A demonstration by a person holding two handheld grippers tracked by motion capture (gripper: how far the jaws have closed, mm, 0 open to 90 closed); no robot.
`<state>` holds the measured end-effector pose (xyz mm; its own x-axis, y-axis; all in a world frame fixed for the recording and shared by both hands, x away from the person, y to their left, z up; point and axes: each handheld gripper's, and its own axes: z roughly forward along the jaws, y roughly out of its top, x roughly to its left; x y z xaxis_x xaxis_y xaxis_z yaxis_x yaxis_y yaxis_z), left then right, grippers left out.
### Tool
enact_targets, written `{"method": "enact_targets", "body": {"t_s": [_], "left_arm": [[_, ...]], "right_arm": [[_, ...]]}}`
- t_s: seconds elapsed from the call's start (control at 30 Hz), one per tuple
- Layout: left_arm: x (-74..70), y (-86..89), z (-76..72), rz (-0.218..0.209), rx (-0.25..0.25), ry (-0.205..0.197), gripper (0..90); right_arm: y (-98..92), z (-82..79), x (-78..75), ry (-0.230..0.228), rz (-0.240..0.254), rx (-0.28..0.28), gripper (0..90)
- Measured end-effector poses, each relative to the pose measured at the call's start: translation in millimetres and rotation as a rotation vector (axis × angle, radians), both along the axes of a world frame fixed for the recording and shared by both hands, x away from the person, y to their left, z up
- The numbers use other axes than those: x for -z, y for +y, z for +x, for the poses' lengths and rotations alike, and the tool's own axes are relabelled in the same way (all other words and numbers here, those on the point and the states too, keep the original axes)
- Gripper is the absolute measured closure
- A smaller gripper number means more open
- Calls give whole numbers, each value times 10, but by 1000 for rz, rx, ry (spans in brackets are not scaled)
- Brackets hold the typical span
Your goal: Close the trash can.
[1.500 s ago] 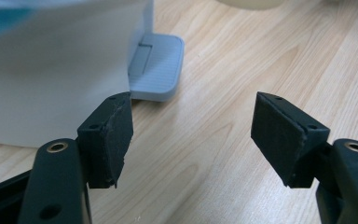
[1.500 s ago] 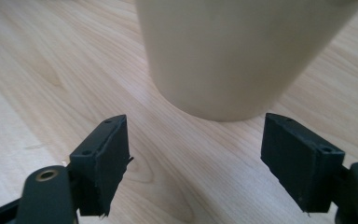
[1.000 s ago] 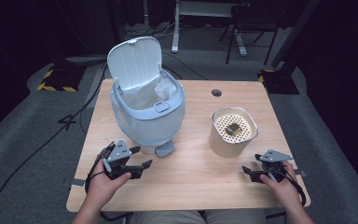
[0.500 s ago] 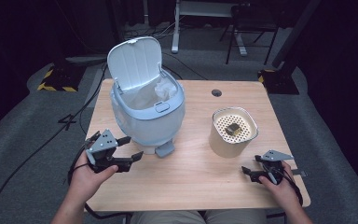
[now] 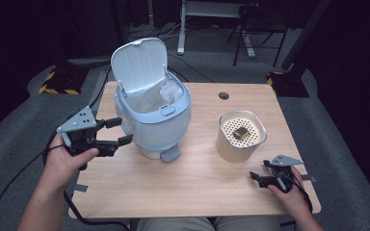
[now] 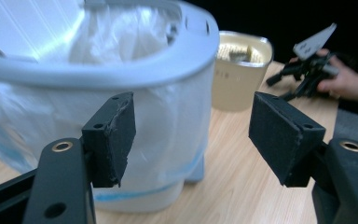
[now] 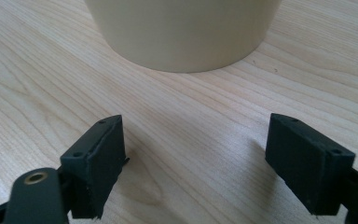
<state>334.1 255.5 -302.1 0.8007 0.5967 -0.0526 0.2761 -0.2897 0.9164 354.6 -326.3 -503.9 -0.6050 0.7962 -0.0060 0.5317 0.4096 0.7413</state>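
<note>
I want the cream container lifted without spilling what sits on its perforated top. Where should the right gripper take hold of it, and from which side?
Grip the cream container low on its smooth side wall, coming level from the near side, where the right gripper already faces it with open jaws. The wall looks wider than the jaws, so pinching the rim from above may be safer, keeping it upright for the small dark object on top.

high view overhead, gripper views tabletop-close
</note>
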Motion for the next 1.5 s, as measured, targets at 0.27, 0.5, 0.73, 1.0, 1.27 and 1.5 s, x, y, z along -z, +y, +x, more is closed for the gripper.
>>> {"method": "enact_targets", "body": {"t_s": [0.27, 0.5, 0.73, 1.0, 1.27, 1.5], "left_arm": [[-255, 140, 271, -82, -8, -22, 329], [-461, 207, 427, -96, -78, -54, 338], [-663, 278, 575, -117, -146, -97, 341], [-780, 350, 716, -113, -222, -103, 349], [-814, 386, 931, -110, -279, -99, 347], [-744, 291, 1093, -77, -281, -79, 342]], "right_arm": [[-1, 0, 1, -1, 0, -1, 202], [-1, 1, 1, -1, 0, -1, 202], [0, 0, 1, 0, 0, -1, 202], [0, 0, 1, 0, 1, 0, 202], [-1, 1, 1, -1, 0, -1, 202], [-1, 0, 1, -1, 0, -1, 202]]}}
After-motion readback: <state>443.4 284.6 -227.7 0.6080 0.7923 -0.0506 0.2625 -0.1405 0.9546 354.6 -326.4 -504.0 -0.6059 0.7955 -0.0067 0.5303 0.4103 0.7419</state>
